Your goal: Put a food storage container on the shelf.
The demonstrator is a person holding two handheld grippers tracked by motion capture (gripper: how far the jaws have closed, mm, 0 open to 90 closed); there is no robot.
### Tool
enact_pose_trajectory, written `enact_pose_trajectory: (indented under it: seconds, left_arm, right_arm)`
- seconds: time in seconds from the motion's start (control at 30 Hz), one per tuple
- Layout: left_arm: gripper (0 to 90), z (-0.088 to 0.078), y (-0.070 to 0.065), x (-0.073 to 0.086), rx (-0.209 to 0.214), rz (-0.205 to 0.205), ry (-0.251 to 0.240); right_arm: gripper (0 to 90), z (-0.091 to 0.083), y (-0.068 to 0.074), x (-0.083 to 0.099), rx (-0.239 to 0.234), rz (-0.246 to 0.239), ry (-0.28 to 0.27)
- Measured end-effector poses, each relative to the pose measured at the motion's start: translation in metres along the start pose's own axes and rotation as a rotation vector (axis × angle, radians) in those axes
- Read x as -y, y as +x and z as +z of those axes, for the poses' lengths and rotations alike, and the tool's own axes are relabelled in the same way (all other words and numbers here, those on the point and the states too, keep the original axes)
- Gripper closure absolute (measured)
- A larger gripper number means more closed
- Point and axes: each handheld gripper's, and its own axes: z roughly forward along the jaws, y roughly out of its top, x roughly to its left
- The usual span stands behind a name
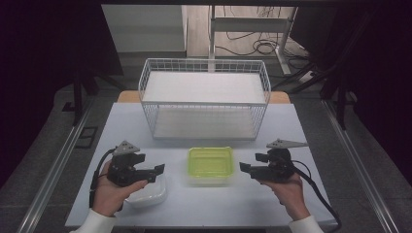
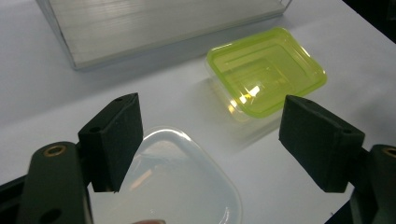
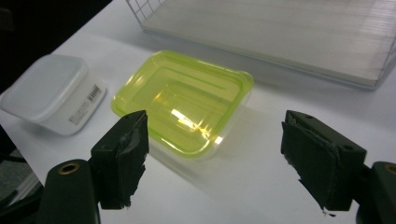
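A clear box with a yellow-green lid [image 1: 210, 164] sits on the white table [image 1: 291, 126], in front of the wire rack. A white lidded tub [image 1: 148, 194] stands to its left, partly under my left hand. My left gripper [image 1: 150, 167] hovers above that tub, open, with nothing between its pads. In the left gripper view the tub's lid [image 2: 187, 186] lies below the left gripper [image 2: 212, 105] and the green-lidded box [image 2: 266, 70] lies beyond. My right gripper [image 1: 250, 162] is just right of the green-lidded box, open and empty. The right gripper view has the right gripper [image 3: 217, 119], the box [image 3: 182, 100] and the tub [image 3: 51, 93].
A white wire rack with two shelves [image 1: 204, 97] stands at the back of the table, its lower shelf [image 3: 289, 32] close behind the box. Table edges lie near both hands. Cables lie on the floor beyond.
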Motion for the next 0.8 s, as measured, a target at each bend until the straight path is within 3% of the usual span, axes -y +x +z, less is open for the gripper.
enact_pose_trajectory:
  seconds: [0.1,0.27,0.43,0.67,0.8]
  left_arm:
    - [21.8,0.004,-0.002,-0.004,0.013,-0.016,0.004]
    - [23.5,0.008,-0.003,-0.012,0.052,-0.053,-0.004]
    - [24.2,0.017,-0.005,-0.022,0.064,-0.078,0.005]
    - [25.1,0.031,-0.016,-0.044,0.083,-0.059,0.024]
    - [26.3,0.038,-0.019,-0.053,0.091,-0.070,0.025]
  right_arm:
    - [23.5,0.000,0.003,-0.005,0.002,-0.018,-0.006]
    - [24.2,0.000,0.003,-0.010,0.005,-0.008,-0.017]
    - [25.5,0.007,0.000,-0.014,0.012,-0.007,-0.008]
    - [27.0,0.015,-0.002,-0.022,0.018,-0.031,0.005]
    - [28.0,0.021,-0.005,-0.027,0.009,-0.028,0.006]
